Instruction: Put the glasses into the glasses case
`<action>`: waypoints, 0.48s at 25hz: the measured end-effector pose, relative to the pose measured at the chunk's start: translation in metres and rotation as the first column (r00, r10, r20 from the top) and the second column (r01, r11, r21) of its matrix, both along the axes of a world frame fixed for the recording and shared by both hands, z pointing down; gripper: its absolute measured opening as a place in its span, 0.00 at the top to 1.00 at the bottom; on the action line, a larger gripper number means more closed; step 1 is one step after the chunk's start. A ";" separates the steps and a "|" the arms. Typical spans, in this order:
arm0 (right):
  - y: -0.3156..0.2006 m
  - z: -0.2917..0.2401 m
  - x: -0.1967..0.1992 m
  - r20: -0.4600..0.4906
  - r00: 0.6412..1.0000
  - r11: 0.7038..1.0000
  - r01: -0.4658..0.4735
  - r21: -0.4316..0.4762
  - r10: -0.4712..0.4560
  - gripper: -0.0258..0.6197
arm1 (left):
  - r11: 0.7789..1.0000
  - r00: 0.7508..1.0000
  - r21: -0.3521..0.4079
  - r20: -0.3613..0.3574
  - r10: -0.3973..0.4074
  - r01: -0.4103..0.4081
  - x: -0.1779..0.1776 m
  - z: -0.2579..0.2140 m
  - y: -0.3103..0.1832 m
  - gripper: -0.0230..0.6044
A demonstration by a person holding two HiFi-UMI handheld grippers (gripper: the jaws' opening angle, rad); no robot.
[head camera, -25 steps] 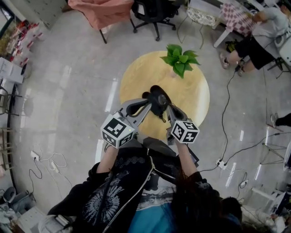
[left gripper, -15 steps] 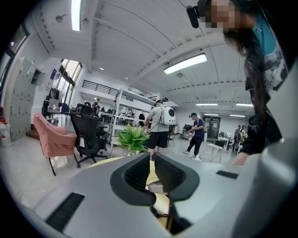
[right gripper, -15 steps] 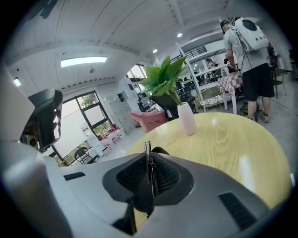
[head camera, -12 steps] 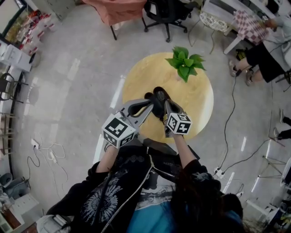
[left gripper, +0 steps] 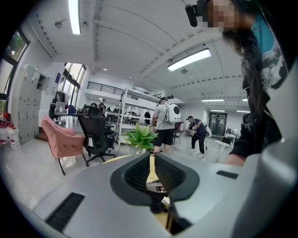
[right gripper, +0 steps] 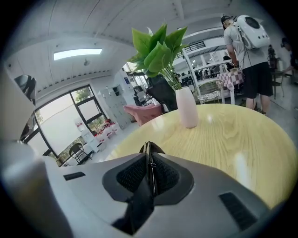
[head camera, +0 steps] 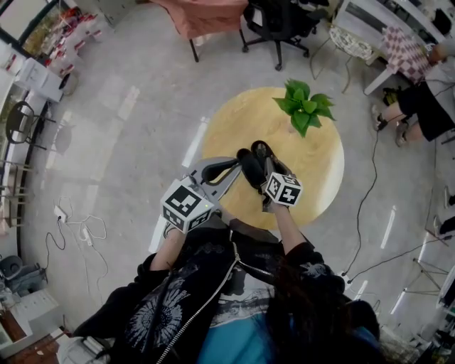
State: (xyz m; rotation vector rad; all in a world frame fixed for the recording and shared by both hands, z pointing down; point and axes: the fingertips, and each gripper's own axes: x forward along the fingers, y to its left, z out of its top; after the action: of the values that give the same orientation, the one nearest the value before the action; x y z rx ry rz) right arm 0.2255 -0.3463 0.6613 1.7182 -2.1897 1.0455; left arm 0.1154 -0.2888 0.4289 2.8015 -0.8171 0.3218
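Over the near part of the round wooden table (head camera: 313, 178), both grippers meet at a cluster of black things. A dark oval, the glasses case (head camera: 250, 168), hangs between them, with a thinner black loop (head camera: 262, 151) just beyond it. My left gripper (head camera: 236, 165) (left gripper: 152, 160) has its jaws almost together, gripping a black piece with a small silver part low between the pads. My right gripper (head camera: 264, 170) (right gripper: 149, 155) is shut on a thin black edge, apparently the glasses (right gripper: 149, 148), which pokes out past the fingertips.
A green plant (head camera: 304, 106) (right gripper: 158, 46) in a white vase (right gripper: 188, 107) stands at the table's far side. On the floor around are a black office chair (head camera: 281, 18), a pink chair (head camera: 206, 13), cables and a seated person (head camera: 426, 99).
My right gripper has drawn in closer to the left one and to the black things between them. The left gripper has hardly moved. The head view has shifted a little.
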 end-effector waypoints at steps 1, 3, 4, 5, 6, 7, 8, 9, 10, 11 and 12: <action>0.000 0.003 0.000 -0.003 1.000 1.000 -0.002 -0.004 0.002 0.87 | 1.000 1.000 0.001 0.001 -0.003 0.003 -0.002 0.000 -0.001 0.91; -0.001 0.006 0.000 -0.018 1.000 1.000 0.003 -0.007 -0.003 0.87 | 1.000 1.000 0.003 0.002 -0.010 0.010 -0.006 -0.001 -0.003 0.91; -0.001 0.007 -0.002 -0.033 0.999 1.000 0.013 -0.008 -0.013 0.87 | 1.000 1.000 0.004 0.004 -0.013 0.013 -0.008 -0.001 -0.004 0.91; -0.001 0.008 -0.003 -0.051 0.998 1.000 0.027 -0.011 -0.028 0.87 | 1.000 1.000 0.005 0.006 -0.015 0.015 -0.010 -0.001 -0.004 0.91; -0.001 0.009 -0.005 -0.070 0.997 0.999 0.043 -0.015 -0.044 0.87 | 1.000 1.000 0.005 0.009 -0.015 0.015 -0.012 -0.001 -0.004 0.91; -0.001 0.010 -0.006 -0.086 0.995 0.998 0.058 -0.019 -0.059 0.87 | 1.000 1.000 0.006 0.011 -0.014 0.014 -0.013 -0.001 -0.005 0.91; 0.000 0.011 -0.007 -0.098 0.993 0.997 0.068 -0.024 -0.070 0.87 | 1.000 1.000 0.007 0.011 -0.013 0.013 -0.013 -0.001 -0.005 0.91; 0.000 0.013 -0.008 -0.106 0.991 0.997 0.076 -0.029 -0.078 0.87 | 1.000 1.000 0.008 0.011 -0.011 0.010 -0.013 -0.001 -0.005 0.91; 0.001 0.014 -0.008 -0.109 0.990 0.996 0.081 -0.035 -0.084 0.87 | 1.000 1.000 0.009 0.010 -0.008 0.008 -0.013 -0.001 -0.006 0.91; 0.001 0.015 -0.009 -0.110 0.990 0.996 0.085 -0.042 -0.089 0.87 | 1.000 1.000 0.011 0.010 -0.005 0.005 -0.014 -0.002 -0.006 0.91; 0.002 0.016 -0.010 -0.113 0.989 0.995 0.089 -0.050 -0.094 0.87 | 1.000 1.000 0.012 0.010 -0.003 0.003 -0.014 -0.002 -0.007 0.91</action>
State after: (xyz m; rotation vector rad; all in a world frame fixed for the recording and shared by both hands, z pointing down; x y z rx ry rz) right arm 0.2152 -0.3447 0.6776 1.6014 -2.1357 0.9417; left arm 0.1013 -0.2957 0.4274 2.8121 -0.8281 0.3322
